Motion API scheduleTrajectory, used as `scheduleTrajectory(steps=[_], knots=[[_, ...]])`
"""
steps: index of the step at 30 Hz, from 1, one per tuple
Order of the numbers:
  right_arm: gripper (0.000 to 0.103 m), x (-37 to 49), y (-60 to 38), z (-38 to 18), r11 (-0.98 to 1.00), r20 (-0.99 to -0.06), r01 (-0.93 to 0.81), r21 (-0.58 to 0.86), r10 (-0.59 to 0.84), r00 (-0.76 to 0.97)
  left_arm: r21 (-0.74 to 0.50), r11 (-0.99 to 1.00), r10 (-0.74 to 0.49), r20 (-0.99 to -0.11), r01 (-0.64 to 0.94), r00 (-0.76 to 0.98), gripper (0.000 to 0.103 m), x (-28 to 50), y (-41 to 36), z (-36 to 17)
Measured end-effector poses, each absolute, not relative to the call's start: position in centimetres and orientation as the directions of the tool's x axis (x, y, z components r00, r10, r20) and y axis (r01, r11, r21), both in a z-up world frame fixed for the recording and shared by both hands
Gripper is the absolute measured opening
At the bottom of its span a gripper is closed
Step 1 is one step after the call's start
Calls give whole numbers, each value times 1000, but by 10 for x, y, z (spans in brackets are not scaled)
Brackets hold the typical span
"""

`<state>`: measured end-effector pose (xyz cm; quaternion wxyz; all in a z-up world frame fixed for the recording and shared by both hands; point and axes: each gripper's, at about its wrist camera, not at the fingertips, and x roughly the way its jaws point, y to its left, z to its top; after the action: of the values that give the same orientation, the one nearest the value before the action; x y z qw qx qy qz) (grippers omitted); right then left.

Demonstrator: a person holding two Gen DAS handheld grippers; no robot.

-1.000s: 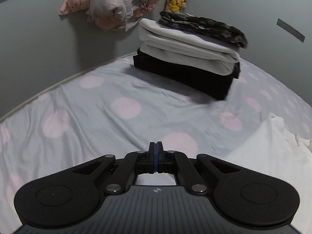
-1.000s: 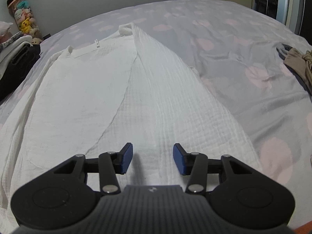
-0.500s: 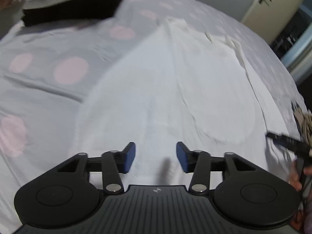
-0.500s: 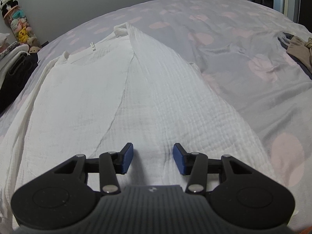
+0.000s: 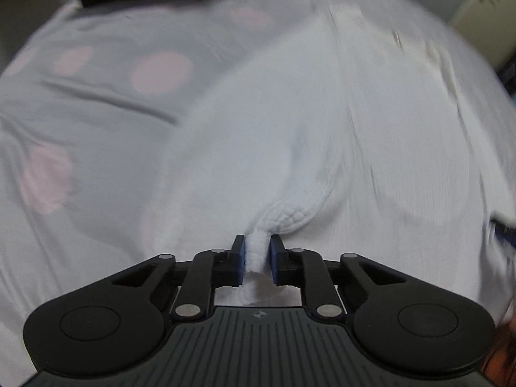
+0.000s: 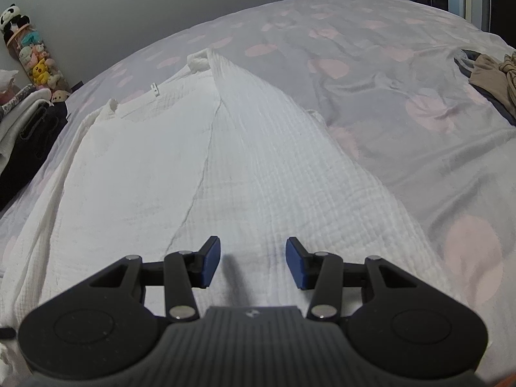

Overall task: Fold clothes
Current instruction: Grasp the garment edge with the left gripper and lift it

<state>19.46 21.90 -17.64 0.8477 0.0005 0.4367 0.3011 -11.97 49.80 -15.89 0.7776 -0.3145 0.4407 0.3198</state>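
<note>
1. Left gripper [image 5: 257, 259]: the jaws have just been closing, and a bunched fold of the white garment [image 5: 322, 129] now sits pinched between the blue pads [image 5: 240, 259]. The fold rises as a narrow ridge from the fabric directly ahead of the fingertips. This view is motion-blurred, so finer detail of the cloth is not readable.

2. Right gripper [image 6: 253, 262]: the jaws stand apart, with nothing between the blue pads [image 6: 211, 261]. The gripper hovers over the near hem area of the white garment [image 6: 193, 161]; whether the fingertips touch the fabric cannot be told.

3. White garment: it lies spread on the bed [image 6: 403, 129], near end wide, tapering toward the far end. A seam or overlapped edge runs lengthwise through the middle. The texture is a crinkled waffle weave. At the far end, a small white tag [image 6: 155, 89] lies along the neckline.

4. Bed: covered by a grey sheet with pink dots, wrinkled to the right of the garment.

5. Left edge, right-wrist view: a stack of folded clothes [image 6: 22, 122], light items on top of black ones.

6. Right edge: a crumpled tan garment [image 6: 493, 77] lies on the sheet, well apart from the white garment.

7. Far left, against the wall: a column of plush toys [image 6: 32, 58].
</note>
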Motion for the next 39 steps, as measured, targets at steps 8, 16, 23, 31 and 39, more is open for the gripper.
scheduleTrajectory(steps=[8, 16, 23, 31, 39], knots=[[49, 198, 220, -179, 817, -743, -504, 281, 517, 424, -345, 392, 414, -762, -853, 499, 11, -162, 536, -132], [50, 201, 226, -185, 812, -741, -509, 284, 523, 421, -218, 341, 588, -709, -914, 389, 10, -151, 593, -92], [50, 206, 226, -188, 804, -730, -506, 313, 545, 414, 79, 309, 711, -681, -948, 175, 10, -125, 666, -79], [50, 213, 234, -197, 797, -719, -509, 324, 557, 415, 364, 240, 780, -624, -900, -44, 10, -98, 748, -99], [50, 218, 239, -201, 793, -717, -521, 316, 559, 417, 497, 232, 774, -615, -836, -151, 16, -76, 766, -150]])
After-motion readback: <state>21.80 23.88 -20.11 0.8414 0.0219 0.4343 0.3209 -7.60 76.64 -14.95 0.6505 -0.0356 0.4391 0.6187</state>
